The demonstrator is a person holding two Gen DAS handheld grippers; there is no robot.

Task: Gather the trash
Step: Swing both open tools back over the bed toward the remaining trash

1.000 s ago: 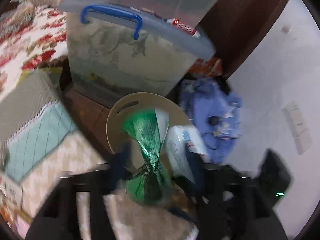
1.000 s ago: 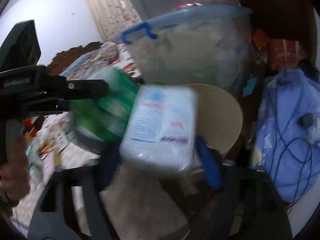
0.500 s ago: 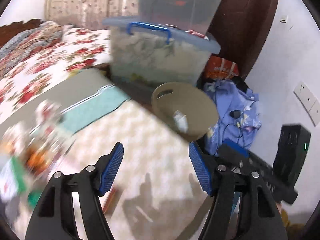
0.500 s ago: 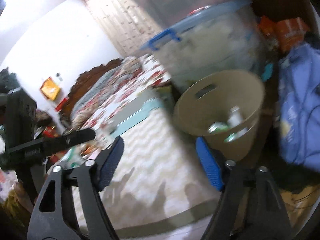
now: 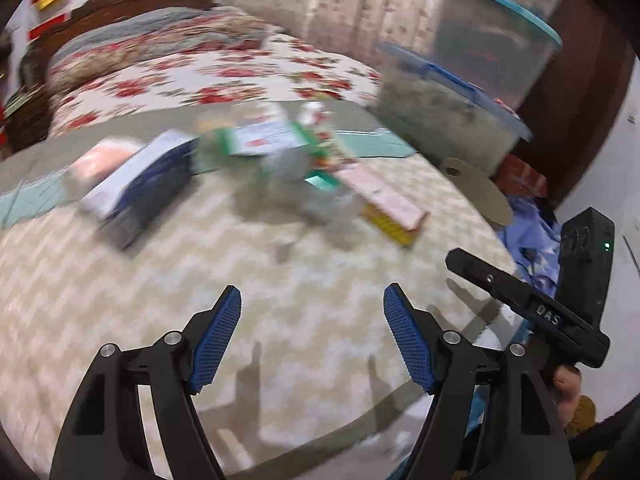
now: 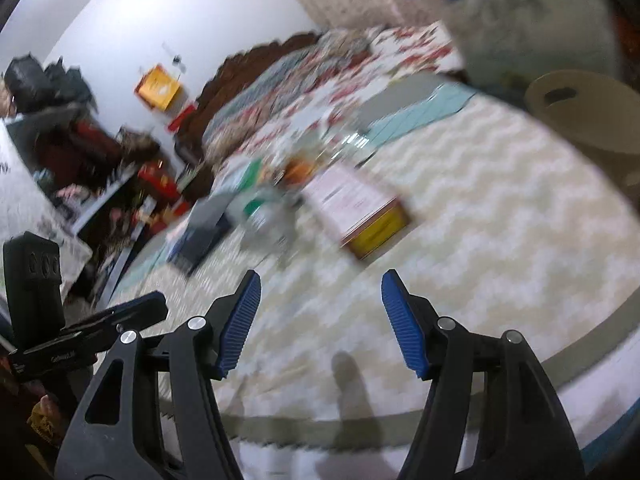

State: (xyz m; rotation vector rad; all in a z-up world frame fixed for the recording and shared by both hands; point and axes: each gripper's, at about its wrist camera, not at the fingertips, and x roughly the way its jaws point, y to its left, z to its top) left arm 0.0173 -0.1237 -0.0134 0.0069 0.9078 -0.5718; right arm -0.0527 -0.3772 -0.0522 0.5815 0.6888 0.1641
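Blurred trash lies on the zigzag blanket: a pink and yellow box [image 5: 390,204] [image 6: 360,212], crumpled clear plastic [image 5: 304,188] [image 6: 268,224], a dark blue box [image 5: 136,196] [image 6: 200,232] and green-white packets [image 5: 260,138]. My left gripper [image 5: 313,296] hovers short of them, its jaws opening with nothing between. My right gripper [image 6: 322,280] is beside it, jaws closing a little on nothing. The beige bin [image 5: 478,192] [image 6: 588,116] stands off the blanket's right edge.
Stacked clear storage tubs [image 5: 448,120] rise behind the bin, and blue clothes with cables [image 5: 532,232] lie beside it. A floral bedspread [image 5: 200,76] runs back to a dark headboard. Cluttered shelves [image 6: 100,168] stand at the far left.
A second ago my left gripper held a green bag and my right a white packet over the bin. Both let go, and both grippers swung left toward the pile.
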